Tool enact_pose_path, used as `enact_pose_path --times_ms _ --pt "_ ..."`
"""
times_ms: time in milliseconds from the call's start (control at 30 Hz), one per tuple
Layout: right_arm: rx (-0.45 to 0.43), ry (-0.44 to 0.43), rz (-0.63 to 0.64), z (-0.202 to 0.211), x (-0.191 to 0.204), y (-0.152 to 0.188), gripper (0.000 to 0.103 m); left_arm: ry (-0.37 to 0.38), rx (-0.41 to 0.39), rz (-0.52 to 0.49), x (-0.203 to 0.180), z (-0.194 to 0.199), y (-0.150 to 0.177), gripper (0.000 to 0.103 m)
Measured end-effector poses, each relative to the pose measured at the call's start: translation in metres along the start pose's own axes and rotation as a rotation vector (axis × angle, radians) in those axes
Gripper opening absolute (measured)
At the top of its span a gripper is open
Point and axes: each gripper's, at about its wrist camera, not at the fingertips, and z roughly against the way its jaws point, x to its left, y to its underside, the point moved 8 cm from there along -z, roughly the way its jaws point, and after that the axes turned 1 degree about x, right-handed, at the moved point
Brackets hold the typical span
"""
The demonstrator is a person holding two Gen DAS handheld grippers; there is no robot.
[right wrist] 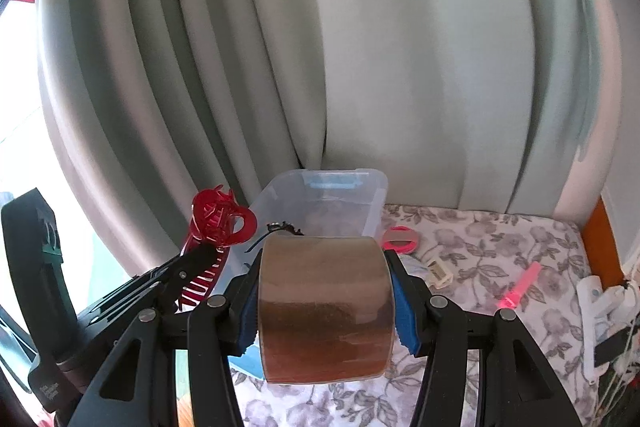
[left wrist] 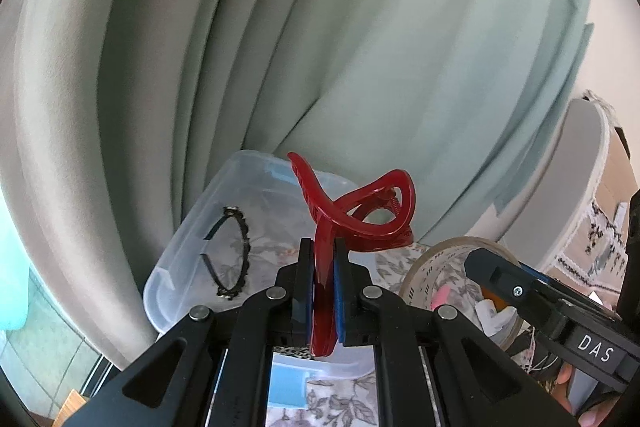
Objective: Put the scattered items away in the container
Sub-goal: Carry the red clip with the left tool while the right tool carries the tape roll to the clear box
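The left gripper (left wrist: 323, 287) hides the near rim of the bin (left wrist: 172, 267) and the lower half of the red clip (left wrist: 352, 211). In the right wrist view the tape (right wrist: 324, 307) covers the bin's near wall and most of the headband (right wrist: 280, 227). Right of the bin, the pink ring (right wrist: 400, 239) is half hidden behind the tape, and white objects (right wrist: 604, 307) are cut off by the frame edge, too blurred to identify.

Soft daylight enters from about nine o'clock, blowing out the window (right wrist: 16, 99) there. Fisheye bending darkens every rim, and the curtain (left wrist: 360, 47) folds look slightly smeared
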Motion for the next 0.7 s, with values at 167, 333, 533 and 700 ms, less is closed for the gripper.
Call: enact_pose_path --times_ms 167,333,533,700 --pt "0.035 -0.003 0.014 -0.015 0.009 0.005 0.057 -0.01 0.022 0.024 0.014 -0.008 0.004 0.008" --pt "0.068 -0.011 0.038 -0.03 0.019 0.012 0.058 -0.015 0.044 0.04 0.023 -0.015 0.008 0.008" --pt "0.097 -0.01 0.054 -0.044 0.023 0.016 0.058 -0.023 0.063 0.055 0.032 -0.023 0.012 0.009" --pt "0.115 -0.011 0.066 -0.054 0.026 0.019 0.058 -0.028 0.074 0.065 0.035 -0.02 0.021 0.009"
